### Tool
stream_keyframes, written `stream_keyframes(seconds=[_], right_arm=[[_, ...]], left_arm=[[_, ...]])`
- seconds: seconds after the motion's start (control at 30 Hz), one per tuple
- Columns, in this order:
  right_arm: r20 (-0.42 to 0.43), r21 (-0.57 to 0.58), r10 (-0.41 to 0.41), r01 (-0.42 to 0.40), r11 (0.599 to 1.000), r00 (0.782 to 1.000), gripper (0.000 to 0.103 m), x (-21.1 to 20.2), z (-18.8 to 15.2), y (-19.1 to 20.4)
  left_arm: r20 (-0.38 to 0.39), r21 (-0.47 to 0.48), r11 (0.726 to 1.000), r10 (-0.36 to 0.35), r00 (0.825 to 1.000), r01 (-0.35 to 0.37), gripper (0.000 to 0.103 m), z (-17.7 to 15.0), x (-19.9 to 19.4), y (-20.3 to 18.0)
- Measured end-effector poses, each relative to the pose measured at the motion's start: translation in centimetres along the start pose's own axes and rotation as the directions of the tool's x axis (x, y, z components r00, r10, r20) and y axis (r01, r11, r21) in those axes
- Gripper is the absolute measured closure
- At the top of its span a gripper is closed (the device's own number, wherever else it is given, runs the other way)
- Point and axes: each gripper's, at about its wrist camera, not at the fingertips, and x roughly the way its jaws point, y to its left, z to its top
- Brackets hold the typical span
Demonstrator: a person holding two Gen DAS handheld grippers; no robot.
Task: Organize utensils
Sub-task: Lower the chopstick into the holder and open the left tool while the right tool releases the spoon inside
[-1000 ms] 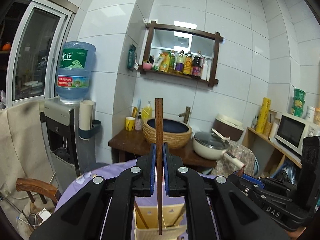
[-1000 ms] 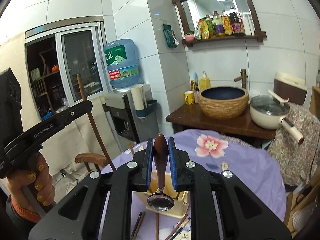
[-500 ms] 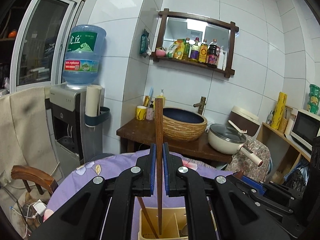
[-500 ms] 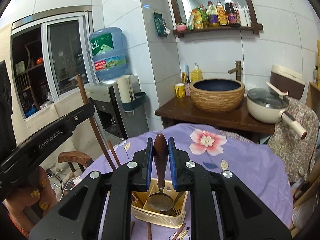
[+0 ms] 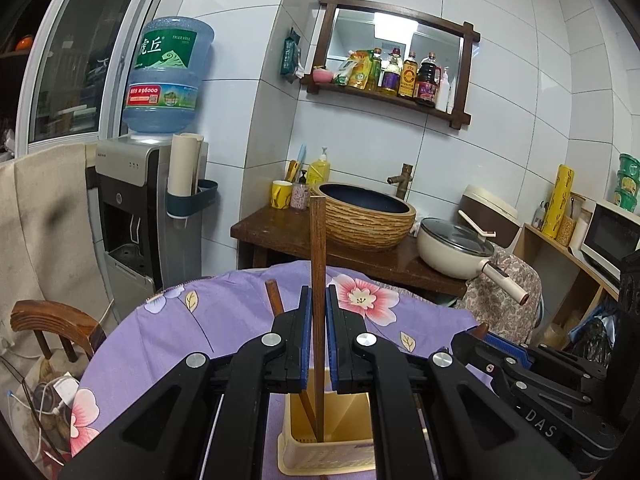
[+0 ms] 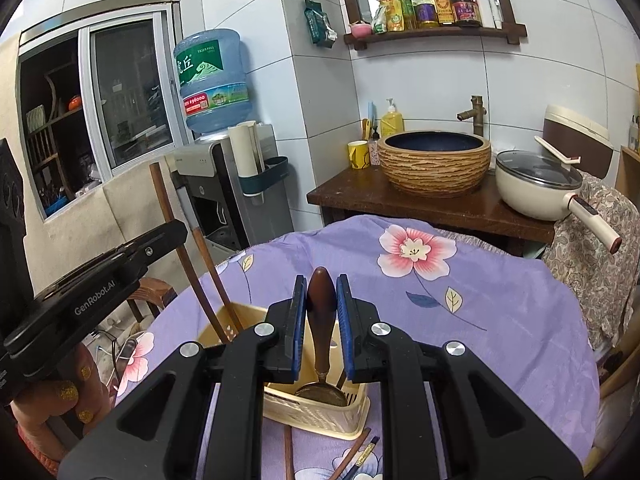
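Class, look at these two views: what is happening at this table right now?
A person is sorting utensils into a cream basket on a purple floral tablecloth, using a handheld gripper in each hand. The left gripper is shut on a dark wooden chopstick, held upright with its lower end inside the basket, beside another chopstick already leaning there. The right gripper is shut on the wooden handle of a spoon, bowl down in the basket. More chopsticks lie loose on the cloth.
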Motion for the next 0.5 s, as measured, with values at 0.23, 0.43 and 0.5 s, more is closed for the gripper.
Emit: stream_keyframes(seconds=[0.23, 0.43, 0.5], right_arm=[[-0.034, -0.010, -0.004, 0.004, 1.000, 0.999, 0.087, 0.8, -1.2, -0.1], [-0.057, -0.014, -0.013, 0.013, 1.000, 0.998, 0.087, 1.4, -1.9, -0.2], [-0.053, -0.018, -0.014, 0.013, 1.000, 0.999, 0.087, 1.3, -2.0, -0.3]], left_arm=[[-0.035, 0.003, 1.000, 0.003, 0.999, -0.003, 0.096, -1.3, 0.8, 0.2], [-0.062, 0.011, 1.000, 0.002, 0.998, -0.001, 0.096, -2.5, 1.4, 0.3], [-0.069, 0.010, 1.000, 0.005, 0.998, -0.004, 0.096, -2.8, 1.6, 0.4]])
